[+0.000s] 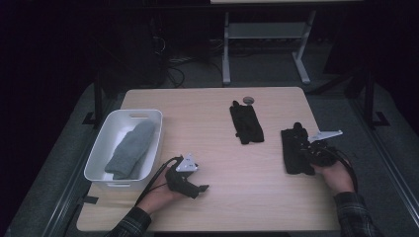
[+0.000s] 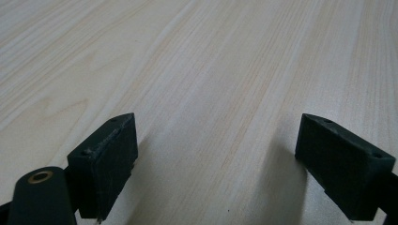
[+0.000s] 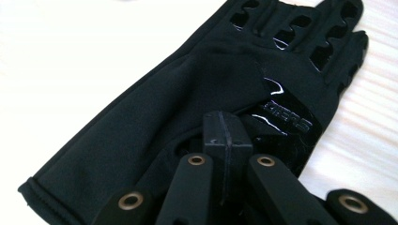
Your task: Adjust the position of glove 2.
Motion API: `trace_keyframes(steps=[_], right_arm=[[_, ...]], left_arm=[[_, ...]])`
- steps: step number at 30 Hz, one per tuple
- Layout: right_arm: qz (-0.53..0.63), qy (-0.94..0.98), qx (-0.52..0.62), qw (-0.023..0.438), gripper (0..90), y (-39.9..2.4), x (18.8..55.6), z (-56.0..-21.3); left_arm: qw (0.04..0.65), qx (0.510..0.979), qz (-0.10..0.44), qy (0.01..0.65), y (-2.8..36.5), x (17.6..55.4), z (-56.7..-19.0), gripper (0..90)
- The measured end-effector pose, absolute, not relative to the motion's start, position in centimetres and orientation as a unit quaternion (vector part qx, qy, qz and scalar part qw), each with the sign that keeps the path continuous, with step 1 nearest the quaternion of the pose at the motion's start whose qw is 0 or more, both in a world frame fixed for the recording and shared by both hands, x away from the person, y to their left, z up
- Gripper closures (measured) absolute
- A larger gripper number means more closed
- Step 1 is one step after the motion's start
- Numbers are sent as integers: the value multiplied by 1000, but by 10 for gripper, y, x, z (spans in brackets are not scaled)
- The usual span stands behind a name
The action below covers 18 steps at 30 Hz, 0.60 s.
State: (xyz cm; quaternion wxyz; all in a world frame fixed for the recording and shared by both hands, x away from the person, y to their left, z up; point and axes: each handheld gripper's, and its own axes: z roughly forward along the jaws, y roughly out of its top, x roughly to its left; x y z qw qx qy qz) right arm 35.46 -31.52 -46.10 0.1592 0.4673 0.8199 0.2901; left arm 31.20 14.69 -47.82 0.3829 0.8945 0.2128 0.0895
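Right gripper [image 3: 227,140]: my jaws closed, over black glove [image 3: 187,93], pinching nothing.
Left gripper [image 2: 225,168]: mine, open, empty.
Tip: open first, pinch cuff.

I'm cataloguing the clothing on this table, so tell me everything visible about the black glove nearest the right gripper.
The black glove lies flat near the table's right edge, fingers pointing away from the person. It looks like smooth stretch fabric with a stitched cuff hem, glossy grip patches on the fingers and a shiny, unreadable printed logo. The right gripper, its fingers closed together, sits on or just over its middle; whether fabric is pinched cannot be told. A second dark glove lies apart, to its left.
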Motion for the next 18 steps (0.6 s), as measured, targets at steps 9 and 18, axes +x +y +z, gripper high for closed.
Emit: trace_keyframes(steps=[9,18], right_arm=[[292,839,438,135,900,-286,339,-459],[297,859,402,115,900,-259,320,-457]], left_arm=[[383,895,89,213,147,312,-478,124],[383,894,89,213,147,312,-478,124]])
